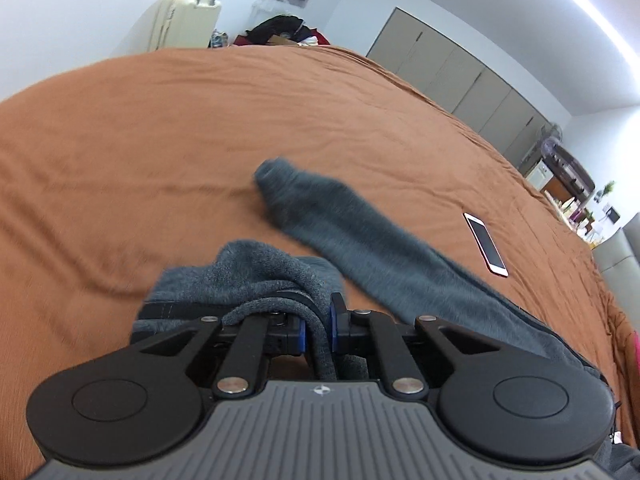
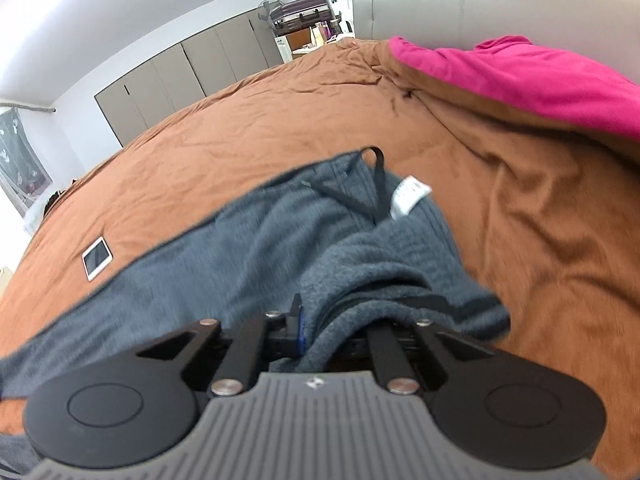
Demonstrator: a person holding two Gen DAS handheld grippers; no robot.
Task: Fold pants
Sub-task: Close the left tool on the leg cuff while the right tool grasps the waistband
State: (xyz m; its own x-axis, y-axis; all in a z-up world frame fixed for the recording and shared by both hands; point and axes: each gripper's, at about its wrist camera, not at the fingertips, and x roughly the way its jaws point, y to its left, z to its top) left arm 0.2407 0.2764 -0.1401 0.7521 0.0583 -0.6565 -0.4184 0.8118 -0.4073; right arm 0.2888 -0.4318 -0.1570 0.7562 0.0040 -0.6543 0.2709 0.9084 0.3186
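Your two hand-held grippers: left hand-held gripper (image 1: 318, 330) clamped tight on a cuffed end of the pants (image 1: 360, 236); right hand-held gripper (image 2: 320, 332) pinched on a bunched fold near the waistband. One pair of pants, grey knit, dark drawstring (image 2: 374, 184), white label (image 2: 410, 194), spread across the bed (image 1: 160, 160) under a rust-brown cover. One phone (image 1: 485, 243) beside the far leg. One pink blanket (image 2: 520, 80). Beyond: grey cupboards (image 1: 460, 76), one cream suitcase (image 1: 184, 22).

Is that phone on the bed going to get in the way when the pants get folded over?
Probably not. The phone lies on the brown bedspread beside the pants, apart from them. Both the left gripper and the right gripper already clamp the fabric.
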